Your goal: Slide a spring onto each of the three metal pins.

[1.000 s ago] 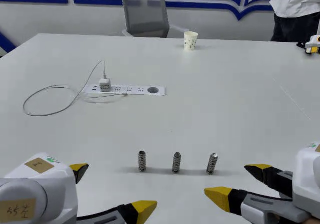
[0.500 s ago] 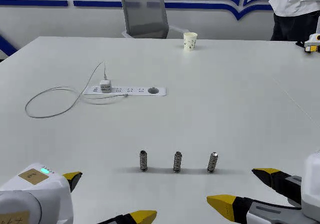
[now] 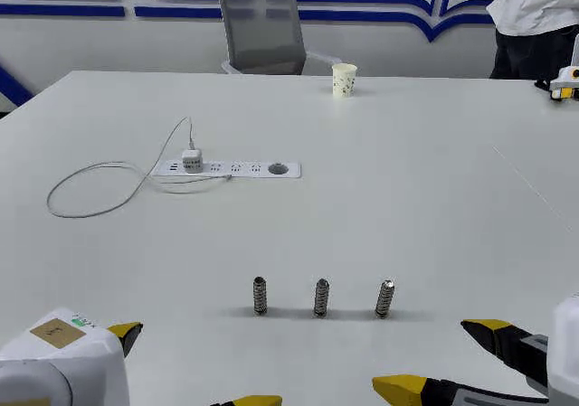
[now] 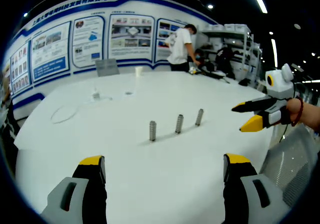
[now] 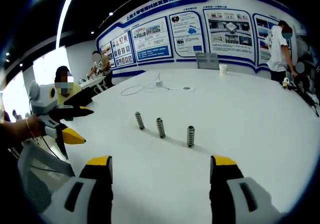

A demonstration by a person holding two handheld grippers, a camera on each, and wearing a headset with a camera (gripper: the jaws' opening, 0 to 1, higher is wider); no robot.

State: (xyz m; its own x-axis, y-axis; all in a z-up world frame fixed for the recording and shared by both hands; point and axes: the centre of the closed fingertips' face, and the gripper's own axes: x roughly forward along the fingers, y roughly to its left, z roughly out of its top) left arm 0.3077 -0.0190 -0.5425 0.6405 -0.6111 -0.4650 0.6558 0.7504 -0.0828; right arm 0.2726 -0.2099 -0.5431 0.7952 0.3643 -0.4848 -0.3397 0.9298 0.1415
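White table (image 3: 407, 198), three pins (image 3: 387, 284) each wearing a spring (image 3: 260, 297). I've drawn left gripper (image 3: 192, 367) and right gripper (image 3: 441, 358) back, jaws spread and empty; job looks finished.

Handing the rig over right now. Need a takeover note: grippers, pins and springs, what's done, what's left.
Left hand-held gripper: open, empty, low at the near side of the white table.
Right hand-held gripper: open, empty, also short of the pins.
Three metal pins: upright in a row ahead of both grippers.
Done: coils show on all three, so each pin appears to carry its spring.
Left: probably only a close check that each one is seated.
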